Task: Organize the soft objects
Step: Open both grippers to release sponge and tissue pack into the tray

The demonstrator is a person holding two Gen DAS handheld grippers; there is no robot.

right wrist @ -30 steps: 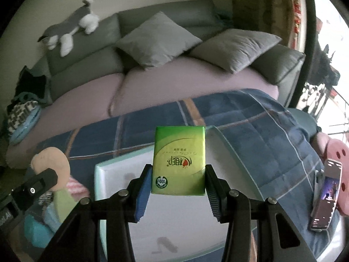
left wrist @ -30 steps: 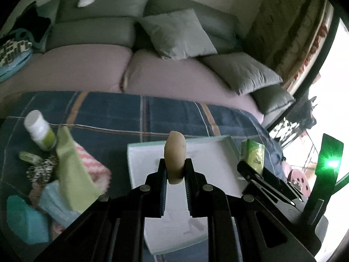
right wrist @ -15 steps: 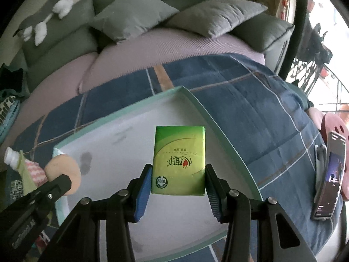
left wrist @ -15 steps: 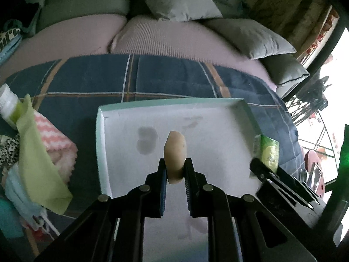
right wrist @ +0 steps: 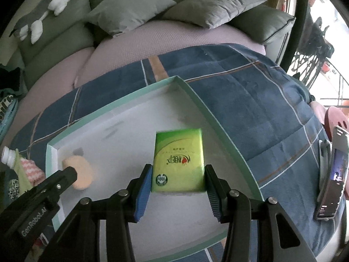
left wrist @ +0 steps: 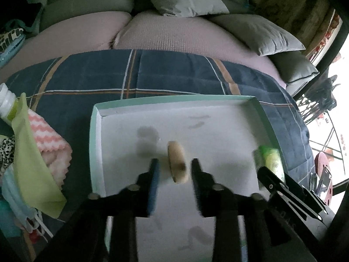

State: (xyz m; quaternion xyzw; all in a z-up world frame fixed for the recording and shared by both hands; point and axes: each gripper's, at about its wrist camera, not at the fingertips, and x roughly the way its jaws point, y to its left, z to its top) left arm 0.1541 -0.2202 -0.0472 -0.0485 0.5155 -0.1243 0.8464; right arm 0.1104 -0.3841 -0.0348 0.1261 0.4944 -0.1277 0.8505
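A white tray with a mint-green rim lies on a blue plaid blanket. My left gripper is low over the tray's left half. Its jaws are opening, and a tan round puff sits loose between them with a gap on each side. My right gripper is shut on a green tissue pack, held low over the tray's right half. The pack's lower edge is hidden behind the pads.
Left of the tray lies a heap of cloths: a yellow-green one, a pink zigzag one. A white bottle is beside them. A phone stands at the blanket's right edge. Grey cushions and a plush toy are on the sofa behind.
Both grippers have come down close over the tray. The left jaws have parted from the puff, which now leans to one side. The right gripper still grips the tissue pack.
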